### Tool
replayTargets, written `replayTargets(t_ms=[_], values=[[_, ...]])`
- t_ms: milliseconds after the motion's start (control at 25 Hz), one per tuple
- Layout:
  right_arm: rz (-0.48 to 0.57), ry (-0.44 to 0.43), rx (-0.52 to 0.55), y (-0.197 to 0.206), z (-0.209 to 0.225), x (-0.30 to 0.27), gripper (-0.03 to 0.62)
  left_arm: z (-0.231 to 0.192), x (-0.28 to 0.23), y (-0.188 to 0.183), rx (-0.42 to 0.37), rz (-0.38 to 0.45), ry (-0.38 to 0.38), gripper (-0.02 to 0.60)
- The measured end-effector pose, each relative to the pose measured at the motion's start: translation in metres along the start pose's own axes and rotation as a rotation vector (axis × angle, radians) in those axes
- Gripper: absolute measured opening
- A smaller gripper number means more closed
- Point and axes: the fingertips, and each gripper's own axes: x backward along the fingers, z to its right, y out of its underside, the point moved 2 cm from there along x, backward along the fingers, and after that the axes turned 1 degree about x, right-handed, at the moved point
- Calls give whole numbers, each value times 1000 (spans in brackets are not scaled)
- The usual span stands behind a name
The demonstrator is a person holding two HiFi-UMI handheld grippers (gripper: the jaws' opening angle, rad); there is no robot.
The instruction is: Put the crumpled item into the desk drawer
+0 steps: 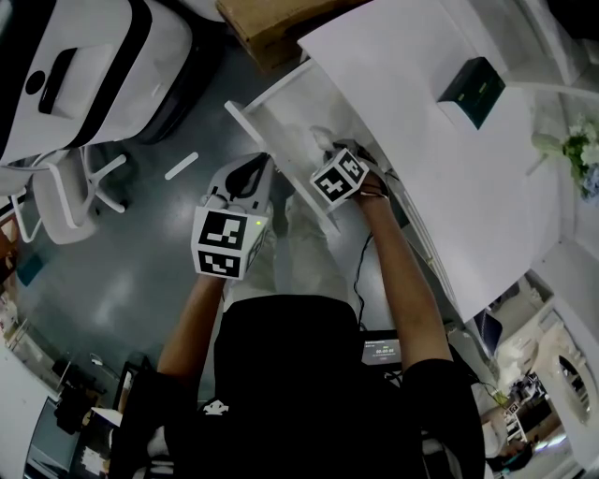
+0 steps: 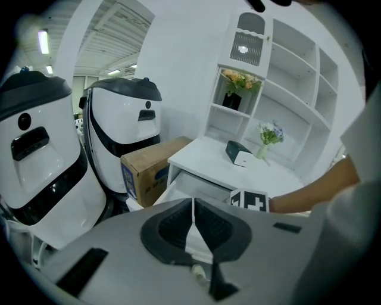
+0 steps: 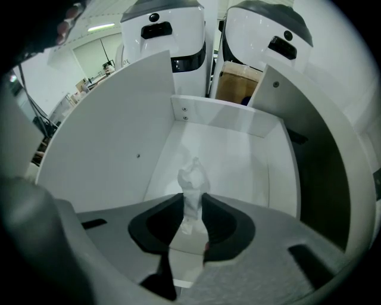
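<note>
The crumpled item is a twist of white paper (image 3: 193, 179). It stands between the pads of my right gripper (image 3: 192, 205), which is shut on it and points steeply down into the open white desk drawer (image 3: 238, 158). The paper's top pokes out above the pads, over the drawer's bare floor. In the head view the right gripper (image 1: 329, 145) hangs over the drawer (image 1: 281, 108), with the paper (image 1: 321, 137) just showing. My left gripper (image 1: 255, 173) is left of the drawer's front, above the floor. In its own view the left gripper (image 2: 193, 205) is shut with nothing in it.
The white desk top (image 1: 421, 150) carries a dark box (image 1: 473, 91) and flowers (image 1: 580, 145). A cardboard box (image 1: 271, 23) and two white robot bodies (image 2: 125, 128) stand beyond the desk. A white chair (image 1: 65, 201) is at the left, and shelves (image 2: 286, 77) rise behind the desk.
</note>
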Motion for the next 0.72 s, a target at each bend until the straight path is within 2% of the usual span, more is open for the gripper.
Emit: replayTargets(t_ms=[720], values=[[29, -45, -32, 0, -6, 4, 147, -1, 0, -6, -9, 4, 2, 14]])
